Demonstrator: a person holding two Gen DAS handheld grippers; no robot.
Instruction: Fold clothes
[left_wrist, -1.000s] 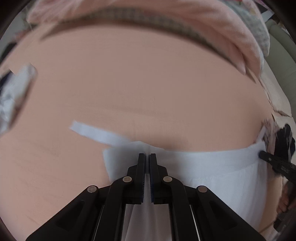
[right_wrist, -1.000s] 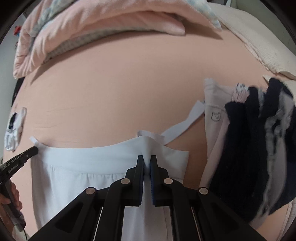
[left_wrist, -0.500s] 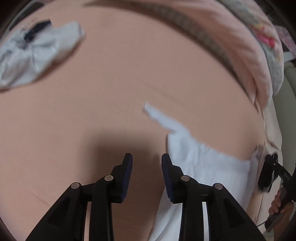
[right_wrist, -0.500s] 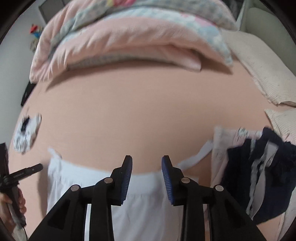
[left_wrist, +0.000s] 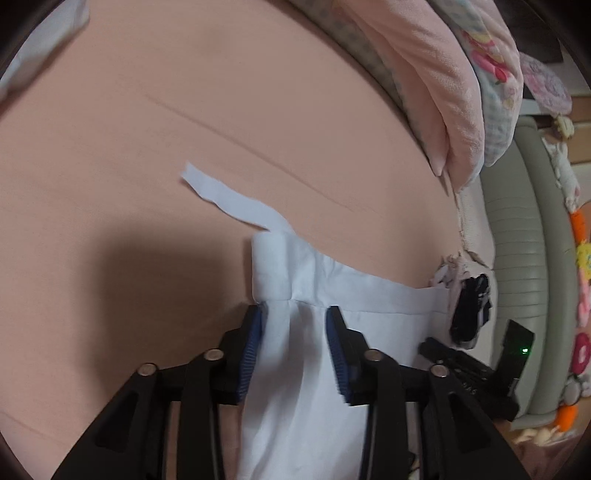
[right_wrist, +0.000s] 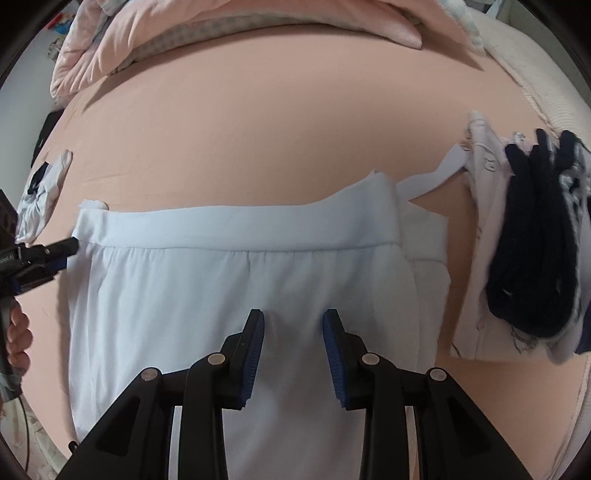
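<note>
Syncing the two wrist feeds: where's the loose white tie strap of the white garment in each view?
Left wrist: the tie strap lies on the peach sheet left of centre, running up-left from the rolled waistband corner.
Right wrist: the tie strap sits right of centre, running up-right from the waistband corner toward the folded clothes stack.
Shared landmark: the white garment waistband; also the pink quilt.

Support surface: a bed (right_wrist: 277, 122) covered with a peach sheet. A white garment (right_wrist: 236, 280) lies flat on it, waistband away from the camera, one tie strap (left_wrist: 229, 199) trailing outward. A stack of folded clothes (right_wrist: 517, 251) sits beside it. Rolled pink bedding (right_wrist: 155, 40) occupies the far edge. A small crumpled white item (right_wrist: 44, 192) lies apart.
</note>
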